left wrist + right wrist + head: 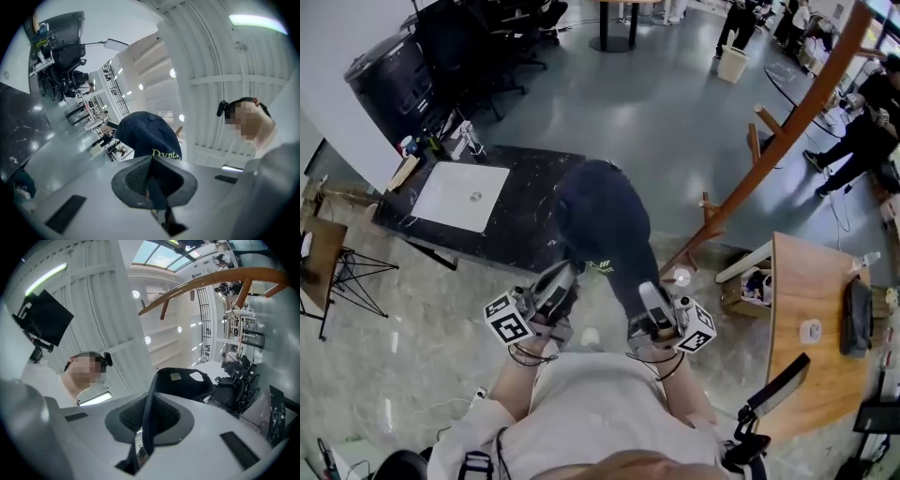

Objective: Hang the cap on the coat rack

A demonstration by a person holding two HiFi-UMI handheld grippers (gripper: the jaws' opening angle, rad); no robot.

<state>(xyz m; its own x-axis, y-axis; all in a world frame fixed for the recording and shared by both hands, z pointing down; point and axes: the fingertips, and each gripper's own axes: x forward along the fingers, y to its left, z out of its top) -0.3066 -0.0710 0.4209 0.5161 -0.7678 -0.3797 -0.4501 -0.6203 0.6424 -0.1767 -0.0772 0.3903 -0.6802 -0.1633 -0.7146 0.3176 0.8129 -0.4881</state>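
A dark navy cap (602, 217) hangs between my two grippers in the head view, over the floor. My left gripper (555, 289) holds its near left edge and my right gripper (654, 306) its near right edge. In the left gripper view the jaws (152, 187) are shut on the cap's edge, with the crown (146, 132) and its yellow-green lettering beyond. In the right gripper view the jaws (147, 423) pinch the rim, and the cap's inside (183, 383) with a label shows. The wooden coat rack (787, 131) leans across the right, and its pegs (211, 280) are overhead.
A black table (525, 225) with a white sheet (459, 197) stands to the left. A wooden table (811, 319) and an open box (752, 286) are on the right. Office chairs (502, 37) and people (862, 131) are farther back.
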